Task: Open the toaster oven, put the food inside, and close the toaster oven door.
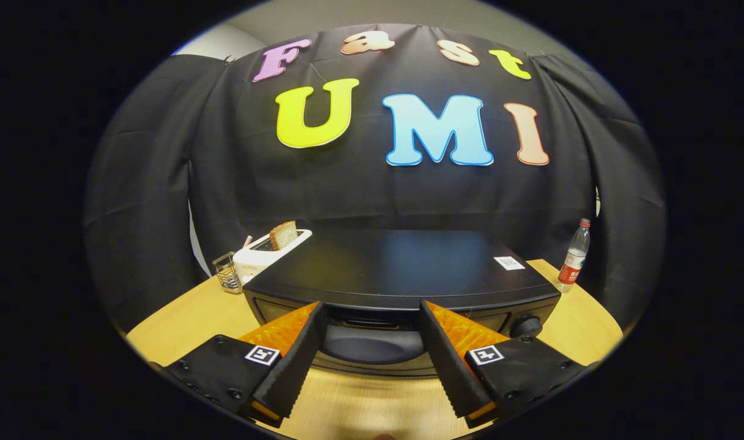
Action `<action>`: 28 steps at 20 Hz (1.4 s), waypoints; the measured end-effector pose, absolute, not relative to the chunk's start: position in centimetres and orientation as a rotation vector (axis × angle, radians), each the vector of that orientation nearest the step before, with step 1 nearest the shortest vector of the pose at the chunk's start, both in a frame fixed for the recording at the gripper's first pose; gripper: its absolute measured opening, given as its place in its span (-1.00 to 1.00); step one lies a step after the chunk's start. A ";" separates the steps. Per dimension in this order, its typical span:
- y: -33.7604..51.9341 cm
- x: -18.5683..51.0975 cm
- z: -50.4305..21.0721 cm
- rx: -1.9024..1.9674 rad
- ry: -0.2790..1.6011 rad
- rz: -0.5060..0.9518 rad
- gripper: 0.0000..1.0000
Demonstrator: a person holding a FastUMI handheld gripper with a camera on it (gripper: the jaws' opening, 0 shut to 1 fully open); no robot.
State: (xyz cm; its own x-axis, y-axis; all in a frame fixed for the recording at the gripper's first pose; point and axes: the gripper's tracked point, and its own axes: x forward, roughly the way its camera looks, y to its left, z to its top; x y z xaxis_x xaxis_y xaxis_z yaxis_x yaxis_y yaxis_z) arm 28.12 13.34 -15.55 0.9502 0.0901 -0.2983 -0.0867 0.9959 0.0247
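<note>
The tool (372,318) hangs spread and empty before the black metal toaster oven (402,275) on the pale wooden surface (188,318) — door apparently shut. Lower squarely onto the door's top edge — likely its handle — before pulling.

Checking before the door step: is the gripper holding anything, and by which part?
Nothing is held. The gripper is open, its fingers apart just in front of the toaster oven.

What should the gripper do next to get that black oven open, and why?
Probably ease forward and down toward the toaster oven door's top edge. The door looks shut, and the gripper is open with nothing between its fingers, the oven front just ahead of them.
</note>
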 end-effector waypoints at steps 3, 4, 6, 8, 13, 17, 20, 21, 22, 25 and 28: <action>13.2 28.0 -15.8 -0.005 0.293 0.081 0.95; 13.2 27.8 -16.1 0.007 0.303 0.081 0.95; 13.3 27.3 -16.0 0.024 0.310 0.086 0.95; 13.4 26.4 -16.1 0.016 0.313 0.093 0.95; 13.5 23.8 -16.9 0.005 0.338 0.114 0.94; 13.6 21.9 -17.9 -0.008 0.372 0.128 0.95; 13.7 20.5 -18.9 -0.009 0.408 0.138 0.95; 13.7 20.1 -19.0 -0.016 0.412 0.140 0.95; 13.8 19.8 -19.3 -0.026 0.420 0.142 0.94; 13.8 18.9 -20.0 -0.049 0.435 0.144 0.93; 13.9 18.0 -20.8 -0.060 0.454 0.147 0.94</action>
State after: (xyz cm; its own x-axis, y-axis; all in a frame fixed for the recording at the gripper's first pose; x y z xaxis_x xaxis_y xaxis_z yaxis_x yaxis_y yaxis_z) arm 18.03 13.92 -20.82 0.8883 0.1283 -0.4411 -0.1552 0.9876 -0.0253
